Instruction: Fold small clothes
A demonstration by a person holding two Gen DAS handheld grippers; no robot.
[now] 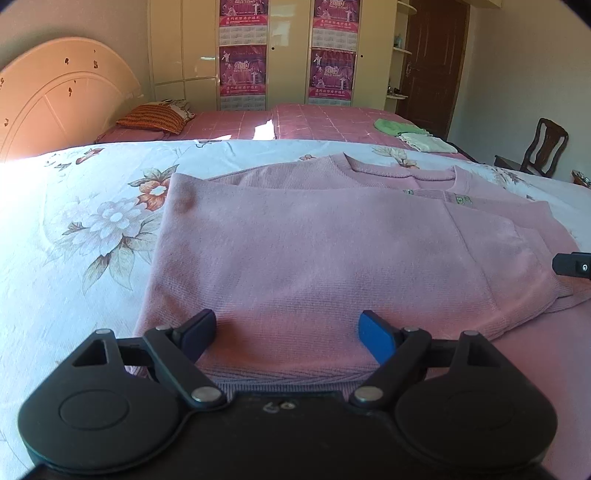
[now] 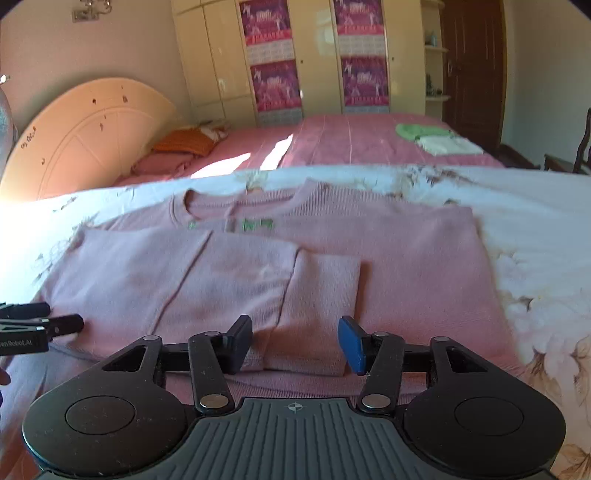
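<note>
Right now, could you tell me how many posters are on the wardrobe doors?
4: two stacked on the left panel, upper and lower; two on the right, upper and lower. None appear hidden.

Both wrist views low, close, facing headboard-side wardrobe (image 1: 251, 55); share sweater (image 1: 314, 251).

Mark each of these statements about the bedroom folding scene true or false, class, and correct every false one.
1. The pink sweater lies on a floral sheet. True.
2. The left gripper is clamped on the sweater's hem. False: its jaws stand open, holding nothing.
3. A sleeve is folded across the sweater's front. True.
4. The right gripper holds a green garment. False: it is open and empty; the green garment lies on the far pink bedspread.
5. An orange pillow sits near the headboard. True.
</note>
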